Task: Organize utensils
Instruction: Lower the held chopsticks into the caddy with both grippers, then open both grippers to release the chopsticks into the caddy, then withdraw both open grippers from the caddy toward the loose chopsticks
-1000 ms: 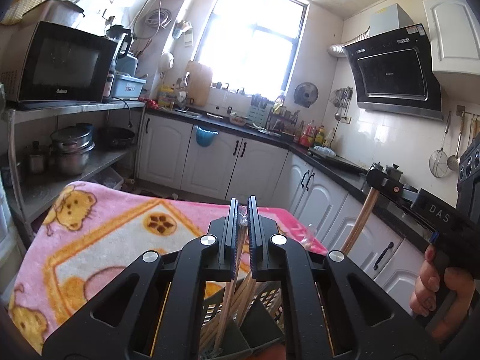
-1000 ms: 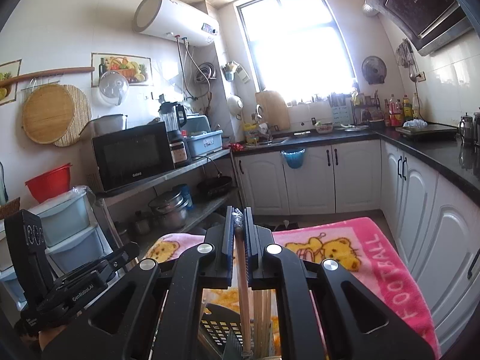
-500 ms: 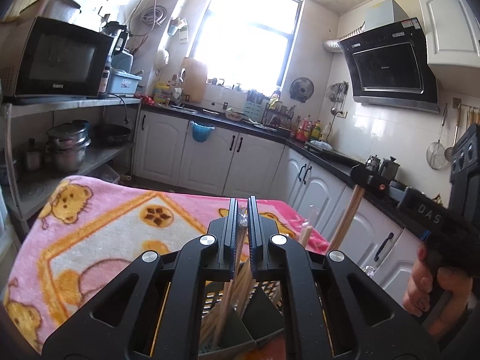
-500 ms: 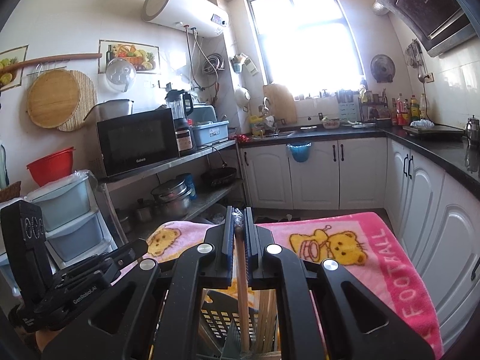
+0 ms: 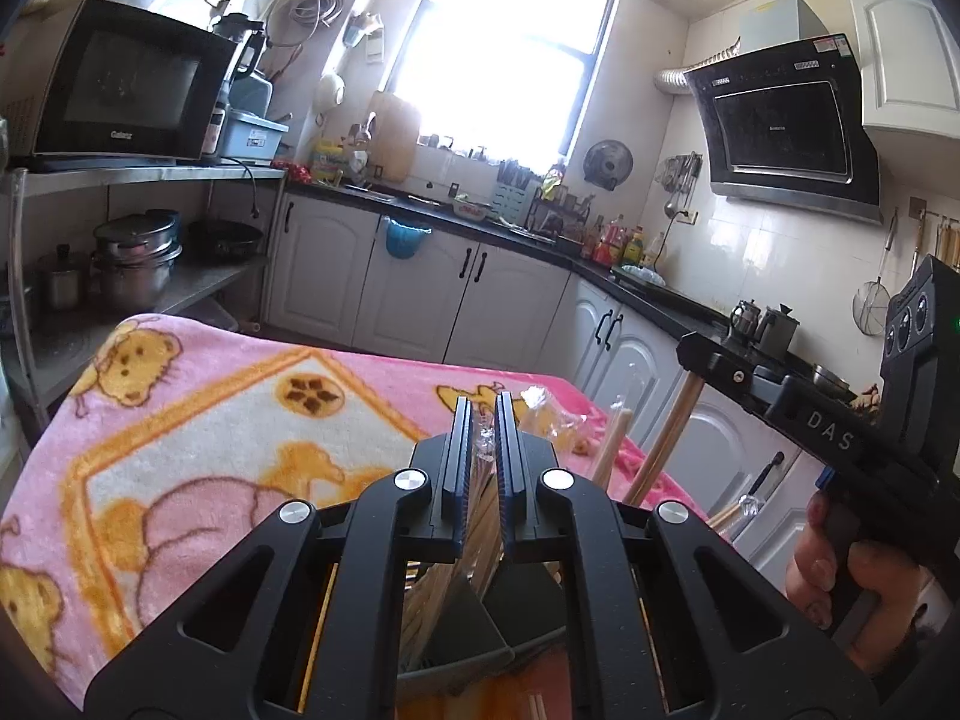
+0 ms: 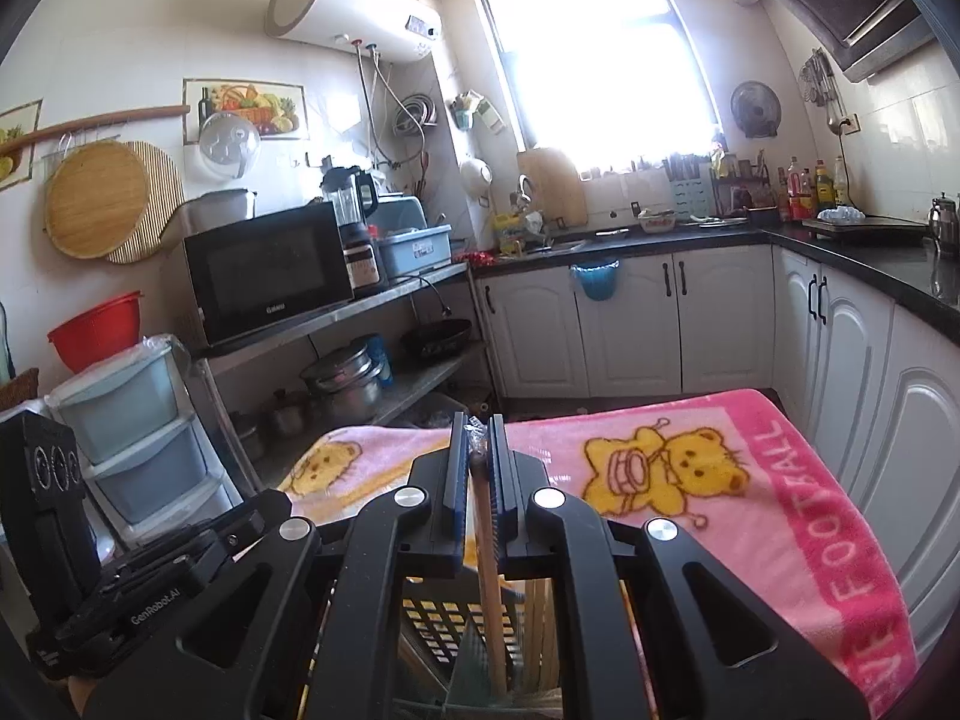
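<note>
My left gripper (image 5: 482, 420) is shut on a plastic-wrapped bundle of wooden chopsticks (image 5: 477, 516) that stands in a dark grey slotted utensil holder (image 5: 474, 630) below the fingers. My right gripper (image 6: 478, 438) is shut on a single wooden chopstick (image 6: 492, 588) that reaches down into the same holder (image 6: 444, 618), beside other chopsticks (image 6: 537, 630). In the left wrist view the right gripper (image 5: 708, 360) shows at the right, holding its stick (image 5: 666, 444) at a slant. In the right wrist view the left gripper's body (image 6: 150, 576) shows at the lower left.
The holder stands on a table covered by a pink bear-print blanket (image 5: 198, 438), also in the right wrist view (image 6: 720, 468). White cabinets (image 6: 630, 324) under a black counter run behind and to the right. A steel shelf with a microwave (image 6: 267, 276) and pots stands left.
Both grippers have tilted and risen slightly over the holder, so more blanket shows. Each keeps its grip on its chopsticks.
</note>
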### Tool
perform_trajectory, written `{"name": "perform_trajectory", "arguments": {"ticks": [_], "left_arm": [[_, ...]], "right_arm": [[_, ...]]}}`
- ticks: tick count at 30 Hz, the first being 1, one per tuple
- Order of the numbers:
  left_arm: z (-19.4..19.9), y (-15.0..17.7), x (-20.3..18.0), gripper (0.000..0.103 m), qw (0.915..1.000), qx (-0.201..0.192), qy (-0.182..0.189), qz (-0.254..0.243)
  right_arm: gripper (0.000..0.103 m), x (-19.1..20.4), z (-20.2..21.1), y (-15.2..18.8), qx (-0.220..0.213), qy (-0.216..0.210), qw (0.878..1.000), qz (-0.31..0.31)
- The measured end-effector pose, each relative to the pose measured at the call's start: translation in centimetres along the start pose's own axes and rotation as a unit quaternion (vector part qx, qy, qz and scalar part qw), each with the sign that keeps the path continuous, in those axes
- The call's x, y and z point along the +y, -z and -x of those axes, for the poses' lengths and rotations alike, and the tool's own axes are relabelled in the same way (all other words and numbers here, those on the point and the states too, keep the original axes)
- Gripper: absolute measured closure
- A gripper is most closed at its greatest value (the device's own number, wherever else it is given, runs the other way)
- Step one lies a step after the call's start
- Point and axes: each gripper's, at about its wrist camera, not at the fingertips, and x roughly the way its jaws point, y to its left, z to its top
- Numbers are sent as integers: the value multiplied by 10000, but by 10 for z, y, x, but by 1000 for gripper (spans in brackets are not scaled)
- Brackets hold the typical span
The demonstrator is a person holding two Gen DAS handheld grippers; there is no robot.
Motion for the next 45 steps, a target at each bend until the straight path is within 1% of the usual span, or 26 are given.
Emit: {"name": "perform_trajectory", "arguments": {"ticks": [1,3,4,7,9,11,14,15,19,21,22,24,25,27,28,30,31,32,40,45], "left_arm": [[1,0,-1,100,10000,6,-7,-8],[2,2,-2,99,10000,8,-42,-35],[3,3,-2,99,10000,2,-64,-52],[7,5,-3,98,9999,-17,-115,-68],[8,6,-3,95,9998,15,-165,-61],[8,7,-3,88,9998,64,-193,-60],[7,10,-6,83,9990,172,-375,-164],[8,10,-6,79,9990,194,-378,-155],[13,10,-6,69,9988,245,-396,-124],[17,9,-8,59,9989,251,-372,-127],[20,8,-8,57,9990,236,-372,-119],[26,6,-7,44,9990,218,-375,-91],[28,5,-6,41,9991,221,-364,-83],[32,2,-6,28,9990,219,-386,-79],[35,2,-6,26,9989,215,-398,-78],[41,1,-6,17,9989,207,-404,-79],[43,0,-6,15,9989,206,-420,-88],[45,0,-6,11,9988,205,-432,-90],[58,5,-5,10,9990,238,-390,-9],[69,9,-10,10,9991,219,-350,-28]], "right_arm": [[95,0,1,1,7,12,10000,-12],[86,-1,4,2,-4,78,10000,-31],[78,-2,7,2,-14,100,9999,-40],[76,-3,15,4,16,167,9999,-31],[75,-4,20,6,71,257,9996,21],[73,-3,27,8,166,362,9991,120],[69,-4,35,11,352,520,9979,186],[69,-4,37,12,380,544,9976,179],[64,-8,46,18,545,574,9968,115],[62,-8,50,21,600,558,9966,120],[60,-8,52,22,618,557,9964,139],[57,-6,55,24,638,571,9962,155],[55,-6,57,25,646,575,9961,163],[52,-4,60,26,683,576,9958,195],[51,-3,61,27,697,570,9957,201],[49,-2,64,29,741,541,9956,215],[48,0,66,31,766,540,9953,240],[46,1,68,32,782,547,9951,257],[31,12,79,39,820,536,9944,405],[29,16,87,41,821,441,9950,367]]}}
